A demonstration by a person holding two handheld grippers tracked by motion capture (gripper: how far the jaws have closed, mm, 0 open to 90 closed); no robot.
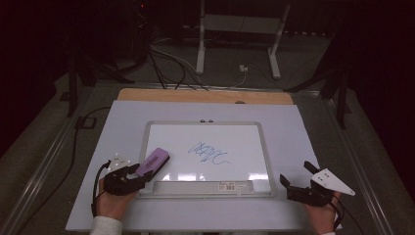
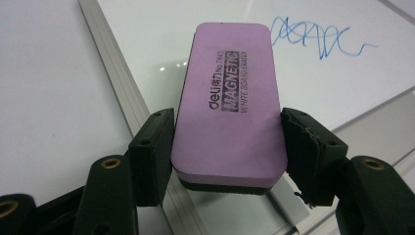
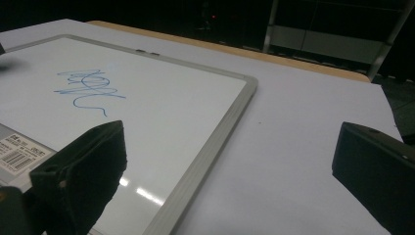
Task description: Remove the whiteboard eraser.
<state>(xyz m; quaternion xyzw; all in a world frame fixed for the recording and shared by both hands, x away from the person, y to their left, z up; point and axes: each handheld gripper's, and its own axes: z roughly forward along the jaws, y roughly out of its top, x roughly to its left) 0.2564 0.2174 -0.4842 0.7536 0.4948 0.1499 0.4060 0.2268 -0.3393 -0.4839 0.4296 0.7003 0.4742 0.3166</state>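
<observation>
A purple magnetic whiteboard eraser point(image 1: 152, 161) point(image 2: 227, 98) with a dark felt underside sits over the lower left corner of the whiteboard point(image 1: 147, 147) point(image 2: 112, 63) point(image 3: 215, 142). My left gripper point(image 1: 142, 172) point(image 2: 227, 147) is shut on the eraser's near end, one pad pressing each long side. A blue marker scribble point(image 1: 209, 154) point(image 2: 318, 36) point(image 3: 88, 88) lies in the middle of the board, beyond the eraser. My right gripper point(image 1: 295, 172) point(image 3: 231, 129) rests open just off the board's lower right corner, with nothing between its jaws.
The whiteboard lies on a pale table sheet point(image 1: 303, 132) with a wooden edge point(image 1: 205, 95) at the back. A barcode label point(image 1: 230, 186) point(image 3: 19, 154) sits on the board's tray along its near edge. Cables point(image 1: 166, 63) and stand legs point(image 1: 200, 54) occupy the dark floor behind.
</observation>
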